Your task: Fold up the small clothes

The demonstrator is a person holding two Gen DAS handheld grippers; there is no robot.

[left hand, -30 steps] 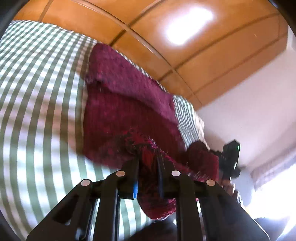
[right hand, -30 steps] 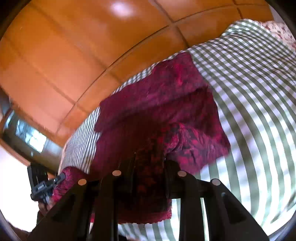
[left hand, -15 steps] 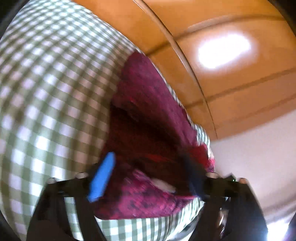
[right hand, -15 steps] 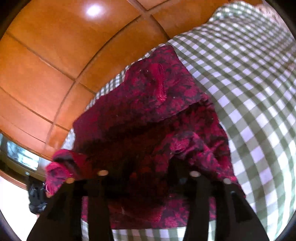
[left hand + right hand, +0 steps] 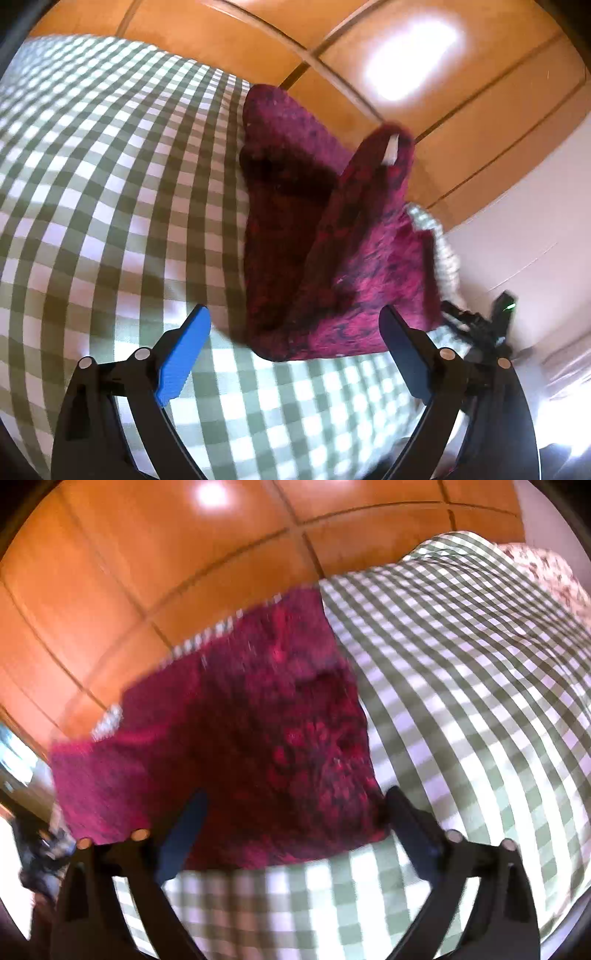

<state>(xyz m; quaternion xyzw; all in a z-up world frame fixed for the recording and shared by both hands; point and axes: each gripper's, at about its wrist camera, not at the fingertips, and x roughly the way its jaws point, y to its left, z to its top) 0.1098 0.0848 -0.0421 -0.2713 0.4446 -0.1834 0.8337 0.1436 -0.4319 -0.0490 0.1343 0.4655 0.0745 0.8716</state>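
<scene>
A dark red patterned garment (image 5: 332,258) lies folded on the green-and-white checked cloth (image 5: 110,184). One flap of it stands up, showing a white label. My left gripper (image 5: 293,317) hovers at the garment's near edge. Its jaws are opening wide and its blue pads (image 5: 183,354) are clear of the fabric. In the right wrist view the same garment (image 5: 258,738) lies blurred near the cloth's far edge. My right gripper (image 5: 297,799) is over its near hem with its jaws opening. The hem lies between the fingers, but neither finger presses on it. The right gripper (image 5: 480,328) also shows past the garment in the left wrist view.
Orange wooden panels (image 5: 406,55) rise just behind the far edge of the checked cloth (image 5: 461,701). A white wall (image 5: 535,229) stands to the right of them. A floral fabric (image 5: 546,576) lies at the far right of the surface.
Both grippers were shut on the garment's edge a second ago. Both have since opened and let go, and the garment has dropped folded onto the checked cloth.
</scene>
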